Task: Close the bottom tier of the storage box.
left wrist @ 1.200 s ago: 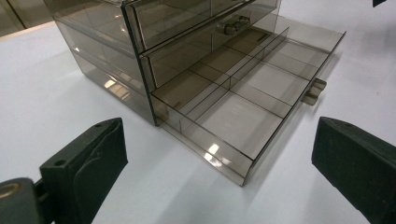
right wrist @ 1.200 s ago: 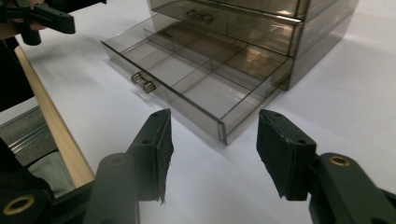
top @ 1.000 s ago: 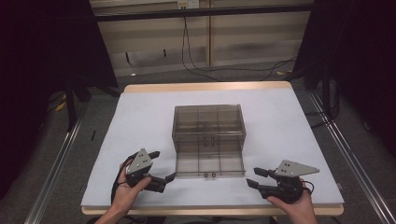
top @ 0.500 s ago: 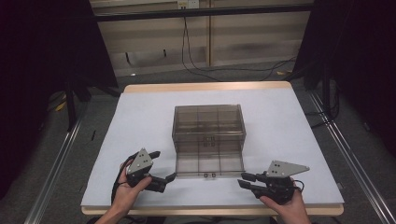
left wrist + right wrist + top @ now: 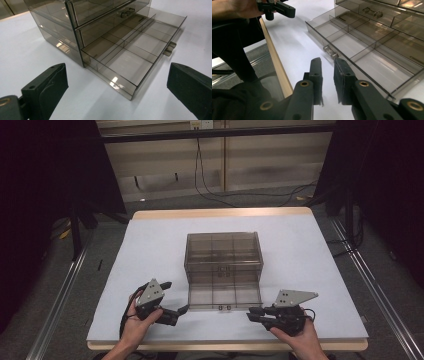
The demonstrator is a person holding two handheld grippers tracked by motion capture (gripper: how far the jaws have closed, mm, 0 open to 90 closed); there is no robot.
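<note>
A smoky see-through drawer cabinet (image 5: 223, 251) stands mid-table, its bottom drawer (image 5: 225, 295) pulled out toward me. In the left gripper view the drawer (image 5: 130, 52) shows empty divided compartments. My left gripper (image 5: 176, 296) rests left of the drawer with its jaws wide open and nothing between them (image 5: 117, 75). My right gripper (image 5: 252, 313) lies at the drawer's front right corner. Its jaws have just been closing, leaving a narrow gap with nothing in it (image 5: 327, 62). The drawer's small clear handle (image 5: 330, 52) sits just beyond its fingertips.
The white table (image 5: 150, 245) ends in a wooden front edge (image 5: 220, 345) close behind both hands. The cabinet's upper drawers (image 5: 387, 15) are pushed in. The left gripper (image 5: 278, 7) appears far off in the right gripper view. Cables (image 5: 220, 195) lie on the floor behind.
My right gripper has slid left along the table's front toward the drawer's handle, and its jaws have narrowed. The left gripper and the drawer have stayed put.
</note>
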